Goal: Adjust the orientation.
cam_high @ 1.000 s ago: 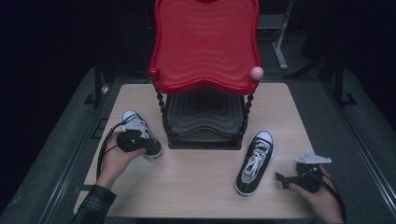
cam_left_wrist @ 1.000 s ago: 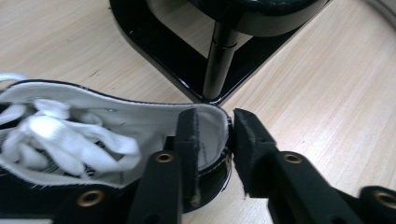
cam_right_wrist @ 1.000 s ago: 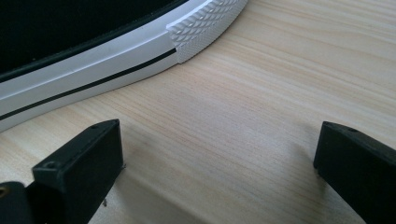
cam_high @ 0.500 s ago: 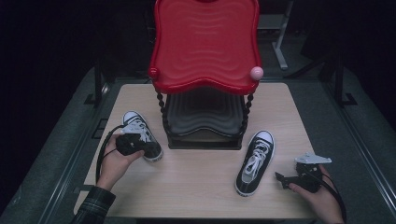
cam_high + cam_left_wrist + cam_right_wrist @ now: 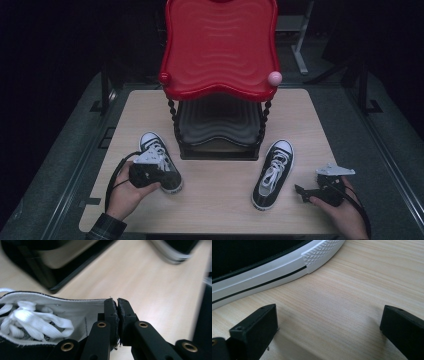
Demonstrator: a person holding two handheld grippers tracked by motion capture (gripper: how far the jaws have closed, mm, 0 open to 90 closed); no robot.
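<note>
Light wood-grain tabletop point(image 5: 220, 200), set among dark surroundings. At its middle and toward the far edge, a two-tier stand: red wavy-edged upper tray point(image 5: 220, 50), ridged across its surface, tilted up toward the camera. Beneath it, a dark lower tray point(image 5: 219, 125) with the same rippled surface, resting on the stand's black base. Black beaded posts point(image 5: 174, 117) at both front corners, joining the tiers. Pink ball point(image 5: 274, 78) at the red tray's front right corner, a red knob point(image 5: 164, 78) at the front left. Behind, in the dark, a grey metal stand point(image 5: 299, 45) on the floor.
</note>
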